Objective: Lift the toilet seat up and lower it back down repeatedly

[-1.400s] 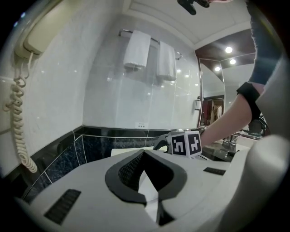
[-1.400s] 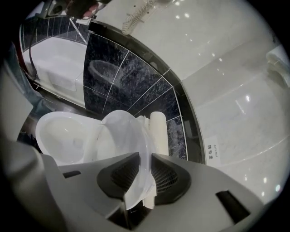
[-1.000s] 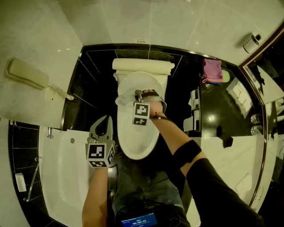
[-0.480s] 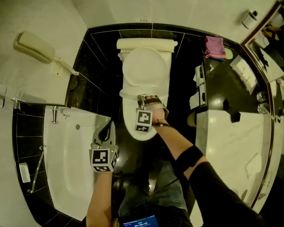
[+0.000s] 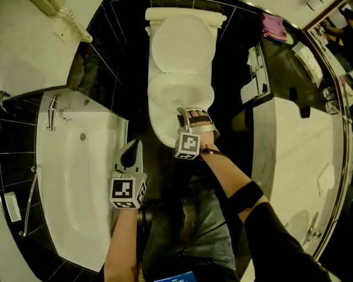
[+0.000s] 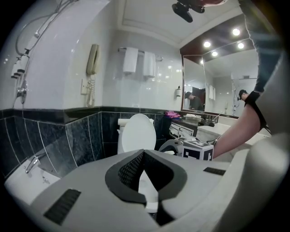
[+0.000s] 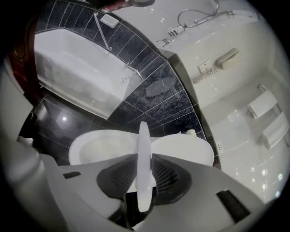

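The right gripper [image 5: 186, 114] pinches the front rim of the toilet seat [image 7: 143, 149]. Its jaws have just been easing a little wider, with the rim between the pads. The seat stands tilted, partway between the bowl [image 5: 161, 129] and the lid [image 5: 180, 41], which leans back against the tank [image 5: 185, 12] at the far end. The left gripper [image 5: 134, 146], its jaws pressed together on nothing, hangs near and left of the bowl, beside the bathtub [image 5: 71, 182].

Left tool [image 5: 134, 147]: my forearm held forward, jaws together, empty. Right tool [image 5: 186, 114]: my arm outstretched, angled down, jaws on the seat [image 7: 144, 145] rim, just now easing apart.
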Available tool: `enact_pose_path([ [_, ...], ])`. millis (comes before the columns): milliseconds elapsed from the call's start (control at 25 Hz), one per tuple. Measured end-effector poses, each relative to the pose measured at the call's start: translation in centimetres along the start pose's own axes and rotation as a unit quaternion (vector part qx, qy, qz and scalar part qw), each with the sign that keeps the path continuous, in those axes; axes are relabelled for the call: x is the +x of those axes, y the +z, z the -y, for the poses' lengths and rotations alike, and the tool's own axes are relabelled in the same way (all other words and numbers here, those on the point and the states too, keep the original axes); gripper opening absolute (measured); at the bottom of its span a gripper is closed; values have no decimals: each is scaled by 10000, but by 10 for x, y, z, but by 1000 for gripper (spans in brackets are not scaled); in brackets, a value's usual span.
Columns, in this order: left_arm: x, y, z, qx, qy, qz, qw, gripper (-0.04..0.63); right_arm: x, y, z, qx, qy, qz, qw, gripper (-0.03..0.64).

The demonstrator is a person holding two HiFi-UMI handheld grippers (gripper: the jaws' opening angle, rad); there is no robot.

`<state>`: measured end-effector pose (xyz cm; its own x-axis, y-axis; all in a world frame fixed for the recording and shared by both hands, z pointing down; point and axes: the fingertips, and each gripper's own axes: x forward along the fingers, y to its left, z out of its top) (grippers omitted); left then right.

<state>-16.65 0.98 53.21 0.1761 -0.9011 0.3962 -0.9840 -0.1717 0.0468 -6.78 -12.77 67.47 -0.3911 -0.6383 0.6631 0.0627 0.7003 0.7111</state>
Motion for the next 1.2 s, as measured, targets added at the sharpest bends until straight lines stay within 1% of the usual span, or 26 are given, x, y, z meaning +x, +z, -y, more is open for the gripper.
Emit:
enact_pose_path([
  [120,-3,-34,-3,-85,-21,-19,10000,-11,3,-1,-40,-42,-21,20,10000,118],
  [240,2,-65,-1,-20,-85,18,10000,-11,9,-5,-81,-94,-124,60,9999,121],
  [320,9,-85,-2,11,-103,47,9999,-11,17,-8,-107,-127,-163,90,9997,129],
  [480,26,-126,7,46,-199,49,9998,-11,33,-15,-157,-40,-212,165,9996,135],
  [640,44,-165,15,73,-247,52,9997,-11,52,-23,-198,-33,-331,230,9992,141],
  [800,56,-192,21,74,-267,79,9996,-11,69,-31,-228,-113,-410,245,9988,146],
  [960,59,-212,21,98,-279,50,9996,-11,81,-31,-243,-63,-580,320,9978,149],
  [1200,57,-232,7,148,-170,-30,9997,-11,97,-38,-266,-80,-504,249,9984,156],
])
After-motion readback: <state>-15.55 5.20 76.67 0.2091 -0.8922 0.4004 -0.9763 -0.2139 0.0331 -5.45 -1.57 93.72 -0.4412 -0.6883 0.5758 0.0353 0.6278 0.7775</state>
